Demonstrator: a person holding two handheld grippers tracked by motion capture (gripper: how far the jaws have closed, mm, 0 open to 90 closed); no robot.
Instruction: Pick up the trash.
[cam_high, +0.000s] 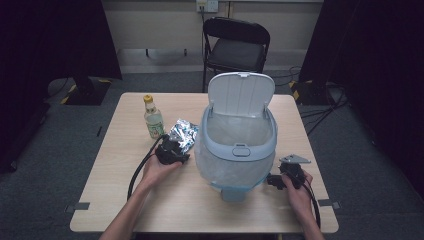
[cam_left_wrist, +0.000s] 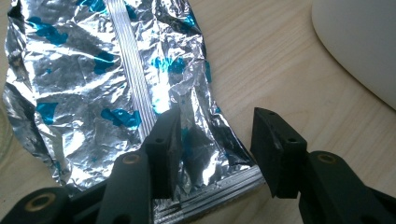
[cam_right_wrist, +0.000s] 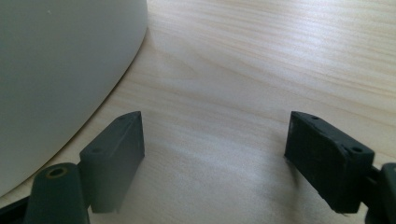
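Note:
A crumpled silver foil packet (cam_high: 183, 133) with blue spots lies on the table left of a pale blue bin (cam_high: 240, 150), whose lid (cam_high: 241, 93) stands up. My left gripper (cam_high: 171, 152) sits at the packet's near edge. In the left gripper view it is open (cam_left_wrist: 217, 140): one jaw lies over the packet (cam_left_wrist: 93, 84) near its sealed corner, the other over bare wood. My right gripper (cam_high: 280, 179) rests low at the bin's right side, open (cam_right_wrist: 215, 140) over bare table, with nothing between its jaws. The bin's wall (cam_right_wrist: 60, 70) curves close on its left.
A small bottle (cam_high: 154, 119) with a yellow cap stands just left of the packet. The bin wall (cam_left_wrist: 364, 42) is near the left gripper's right side. A black folding chair (cam_high: 236, 45) stands beyond the table's far edge. Black curtains flank the room.

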